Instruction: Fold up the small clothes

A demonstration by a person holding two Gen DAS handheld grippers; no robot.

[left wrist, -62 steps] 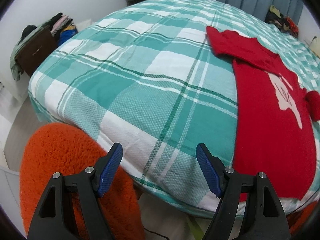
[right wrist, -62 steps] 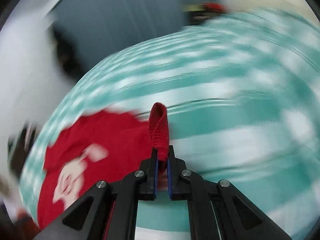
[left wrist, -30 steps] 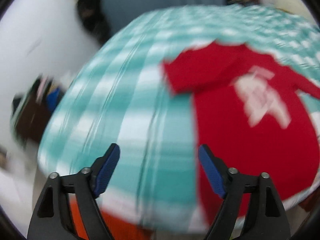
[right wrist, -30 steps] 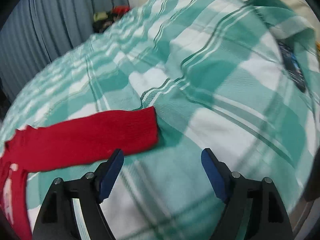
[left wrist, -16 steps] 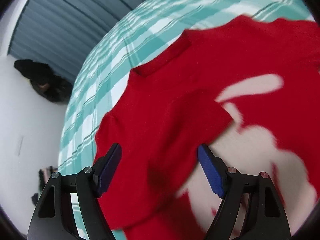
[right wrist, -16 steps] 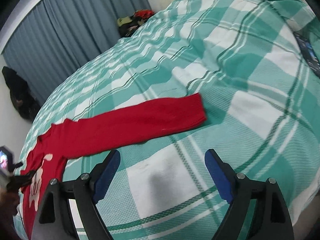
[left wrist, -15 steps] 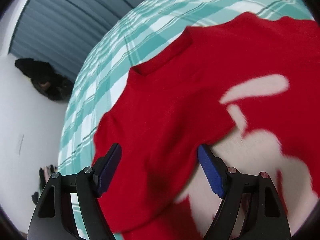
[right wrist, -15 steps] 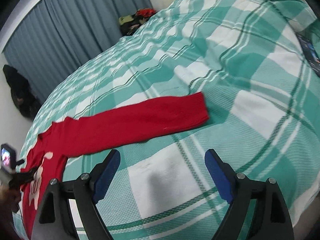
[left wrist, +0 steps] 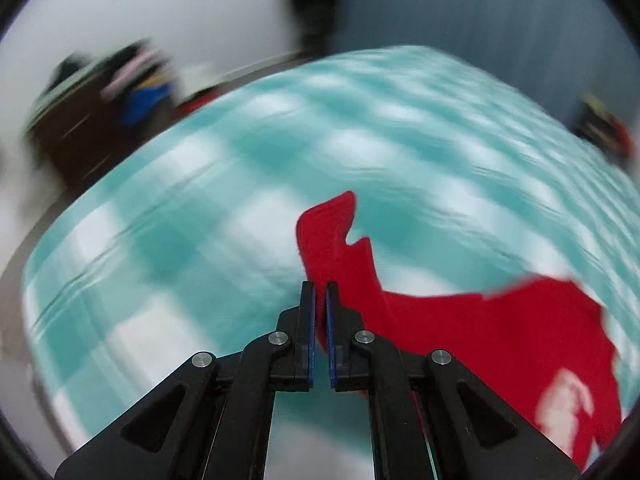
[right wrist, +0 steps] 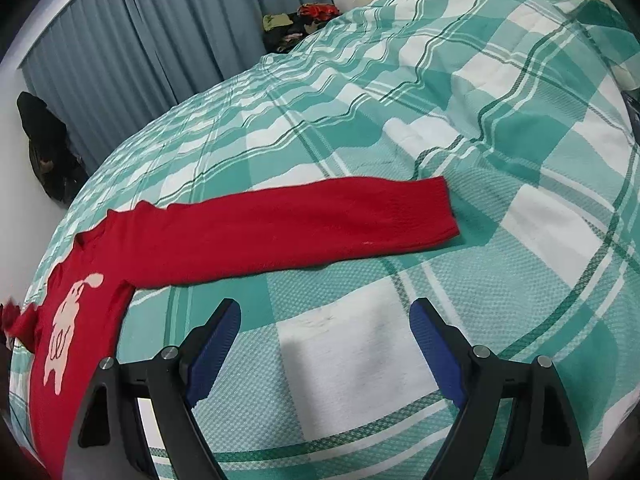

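A small red sweater (right wrist: 92, 284) with a pale animal print lies on the teal-and-white checked bed (right wrist: 520, 140). Its right sleeve (right wrist: 304, 224) lies stretched out flat across the bed. My right gripper (right wrist: 325, 344) is open and empty, just in front of that sleeve. In the blurred left wrist view, my left gripper (left wrist: 320, 300) is shut on the sweater's left sleeve (left wrist: 340, 248), whose cuff stands up above the jaws while the sweater body (left wrist: 520, 344) trails to the right.
Grey-blue curtains (right wrist: 160, 40) hang behind the bed. A pile of clothes (right wrist: 300, 24) sits at the bed's far edge. A dark bag (right wrist: 48, 152) leans by the wall. A brown cabinet with clothes on it (left wrist: 100, 112) stands left of the bed.
My left gripper has closed on the left sleeve and lifted it off the sweater body, swinging left. My right gripper stays open, barely moved, near the laid-out right sleeve.
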